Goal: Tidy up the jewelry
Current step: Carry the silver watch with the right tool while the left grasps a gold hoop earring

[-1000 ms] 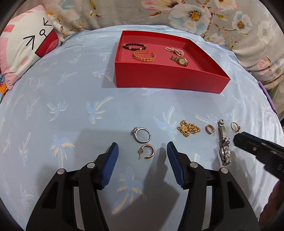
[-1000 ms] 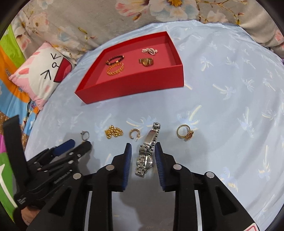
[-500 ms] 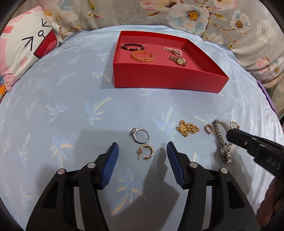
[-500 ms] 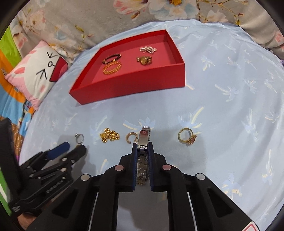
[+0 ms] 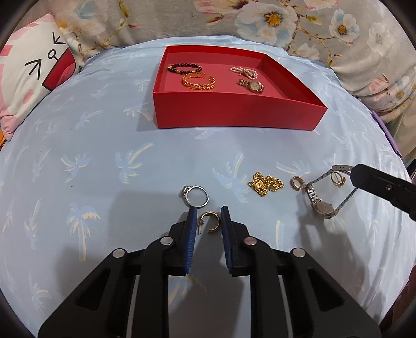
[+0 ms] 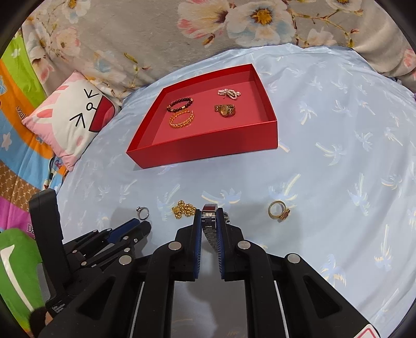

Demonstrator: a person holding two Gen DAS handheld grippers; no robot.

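Note:
My left gripper (image 5: pixel 208 215) has closed around a gold hoop earring (image 5: pixel 212 221) on the blue cloth; its pads touch or nearly touch the hoop. A silver ring (image 5: pixel 196 195) lies just beyond. My right gripper (image 6: pixel 208 221) is shut on a silver watch (image 6: pixel 210 228) and holds it lifted; in the left wrist view the silver watch (image 5: pixel 322 205) hangs from it above the cloth. A gold chain (image 5: pixel 265 183), a small gold earring (image 5: pixel 296 183) and a gold ring (image 6: pixel 278 211) lie on the cloth. The red tray (image 5: pixel 234 111) holds several pieces.
A cartoon pillow (image 6: pixel 70 117) lies at the left of the cloth. Floral bedding (image 5: pixel 260 20) rises behind the tray. In the tray are a bead bracelet (image 5: pixel 184 69), a gold cuff (image 5: pixel 199 81), pearls (image 5: pixel 244 71) and a gold watch (image 5: pixel 252 85).
My left gripper has closed in around the gold hoop earring. My right gripper has shut on the silver watch and lifted it off the cloth.

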